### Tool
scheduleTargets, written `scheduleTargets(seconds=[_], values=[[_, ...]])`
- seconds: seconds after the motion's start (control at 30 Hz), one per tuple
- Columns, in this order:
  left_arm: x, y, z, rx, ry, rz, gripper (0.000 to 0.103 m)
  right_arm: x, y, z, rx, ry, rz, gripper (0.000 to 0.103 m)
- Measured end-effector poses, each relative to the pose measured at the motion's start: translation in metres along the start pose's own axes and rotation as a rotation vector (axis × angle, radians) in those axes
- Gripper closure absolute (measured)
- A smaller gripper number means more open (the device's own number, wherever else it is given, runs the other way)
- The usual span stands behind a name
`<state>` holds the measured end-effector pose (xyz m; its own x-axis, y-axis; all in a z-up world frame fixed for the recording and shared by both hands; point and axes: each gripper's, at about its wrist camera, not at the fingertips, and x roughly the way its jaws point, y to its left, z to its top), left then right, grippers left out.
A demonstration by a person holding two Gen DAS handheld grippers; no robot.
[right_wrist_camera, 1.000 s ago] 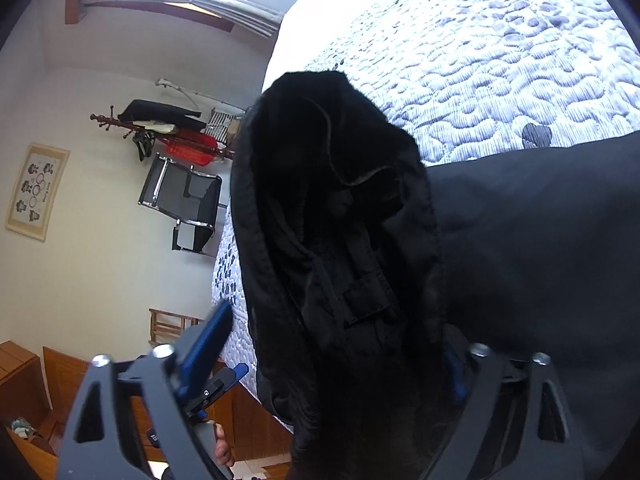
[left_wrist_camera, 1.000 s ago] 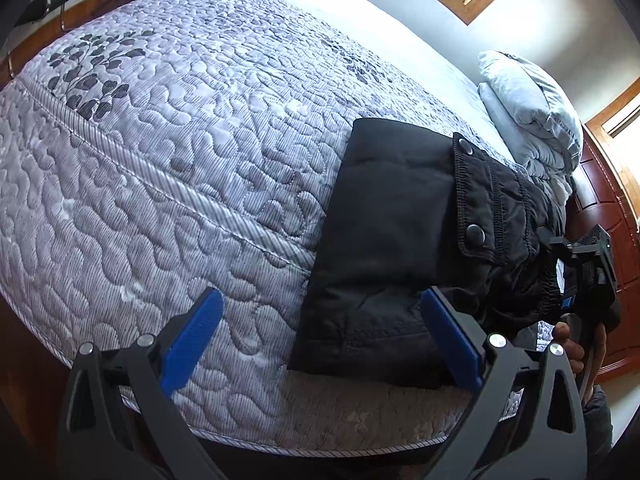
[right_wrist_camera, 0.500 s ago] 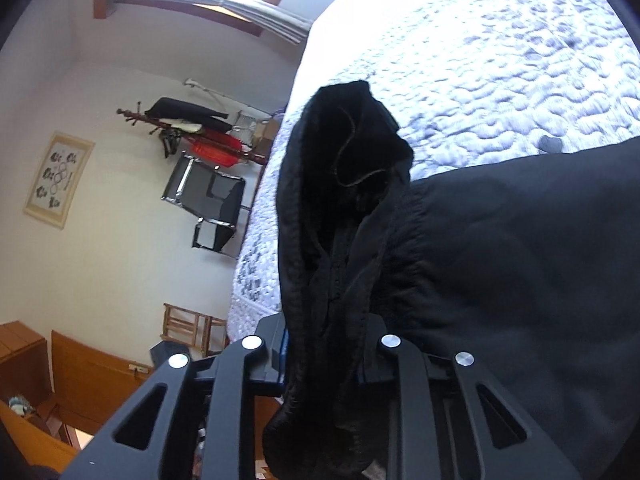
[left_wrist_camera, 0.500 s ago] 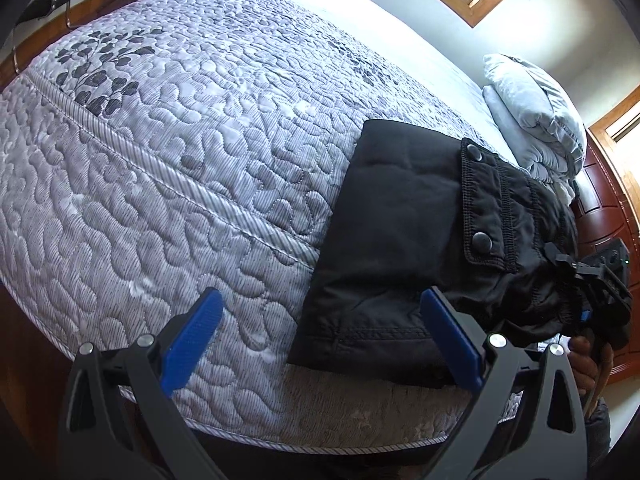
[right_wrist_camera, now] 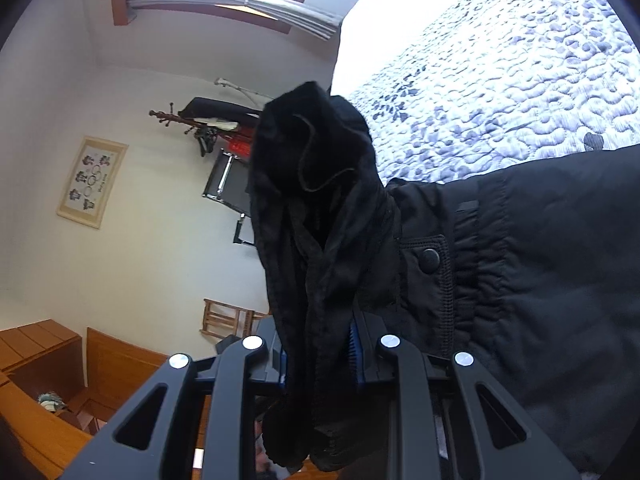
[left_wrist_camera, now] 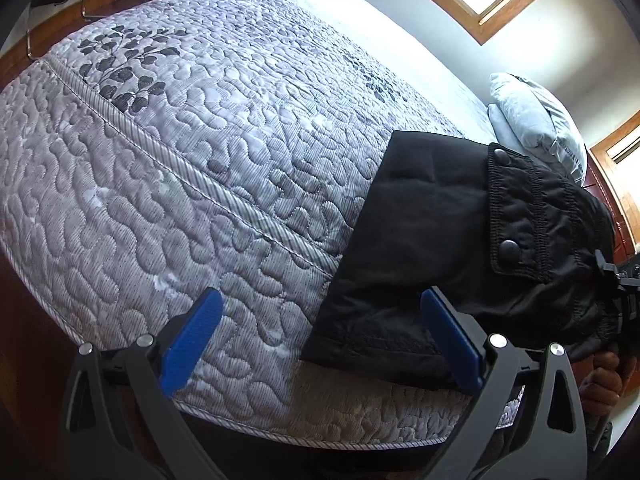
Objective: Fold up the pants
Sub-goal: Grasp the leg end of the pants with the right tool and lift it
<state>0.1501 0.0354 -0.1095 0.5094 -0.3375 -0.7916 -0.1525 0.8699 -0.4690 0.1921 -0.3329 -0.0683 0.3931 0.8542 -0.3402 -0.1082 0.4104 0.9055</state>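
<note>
Black pants [left_wrist_camera: 432, 240] lie folded on the quilted bed [left_wrist_camera: 200, 140], with the waistband and snap buttons at the right, near the bed's front edge. My left gripper [left_wrist_camera: 320, 340] is open and empty, its blue pads [left_wrist_camera: 192, 340] hovering over the bed edge just left of the pants' hem. My right gripper [right_wrist_camera: 318, 356] is shut on a bunched edge of the pants [right_wrist_camera: 316, 208] at the waist end, lifting a fold of fabric. It also shows at the right edge of the left wrist view [left_wrist_camera: 620, 284].
Pillows [left_wrist_camera: 536, 120] lie at the far right of the bed. A wooden headboard [left_wrist_camera: 616, 204] stands beyond them. A coat rack [right_wrist_camera: 200, 124], a chair [right_wrist_camera: 228, 184] and wooden furniture [right_wrist_camera: 52, 372] stand off the bed's far side.
My right gripper closed on the pants' waist edge and now holds the bunched fabric. My left gripper stayed open and rose slightly.
</note>
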Motion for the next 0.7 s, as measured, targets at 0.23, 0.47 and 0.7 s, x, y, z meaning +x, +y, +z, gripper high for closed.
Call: scheduleTargets(seconds=[0.23,0.47,0.7], values=[[-0.003,-0.002,0.0,-0.004,-0.001,-0.015,0.003,-0.028,0.008,-0.006,0.004,-0.032,0.033,0.08],[-0.006,-0.016,-0.002,0.027,-0.005,-0.035,0.003,-0.065,0.009,-0.007,0.0,-0.08,0.023,0.08],[-0.005,-0.039,-0.005,0.077,0.003,-0.058,0.003,-0.101,-0.006,-0.006,0.023,-0.137,-0.007,0.08]])
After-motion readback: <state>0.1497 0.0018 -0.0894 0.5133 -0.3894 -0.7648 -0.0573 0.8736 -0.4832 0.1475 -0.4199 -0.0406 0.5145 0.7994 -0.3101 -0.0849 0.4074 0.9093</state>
